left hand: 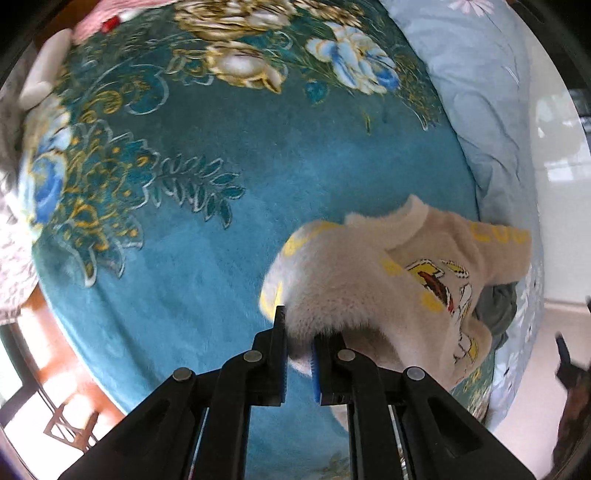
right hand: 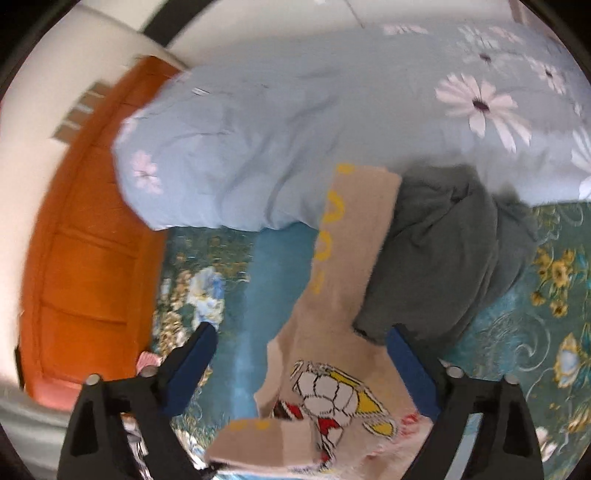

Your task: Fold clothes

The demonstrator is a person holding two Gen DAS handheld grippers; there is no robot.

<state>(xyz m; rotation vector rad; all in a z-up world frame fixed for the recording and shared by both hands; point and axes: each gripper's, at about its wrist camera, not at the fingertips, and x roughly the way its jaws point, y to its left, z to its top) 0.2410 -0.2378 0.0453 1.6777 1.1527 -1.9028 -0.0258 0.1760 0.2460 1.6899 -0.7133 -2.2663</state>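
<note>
A beige fleece sweater (left hand: 413,269) with yellow letters and a cartoon print lies on the teal floral blanket (left hand: 229,236). My left gripper (left hand: 299,343) is shut on a bunched edge of the sweater and lifts it a little. In the right wrist view the sweater (right hand: 343,347) lies between the wide-spread fingers of my right gripper (right hand: 303,354), which is open and holds nothing. One sleeve runs up toward the pale blue duvet.
A dark grey-green garment (right hand: 454,254) lies crumpled beside the sweater, also in the left wrist view (left hand: 495,306). A pale blue flowered duvet (right hand: 295,129) is heaped along the bed's edge. An orange wooden door (right hand: 85,240) stands beyond. Pink cloth (left hand: 99,18) lies far off.
</note>
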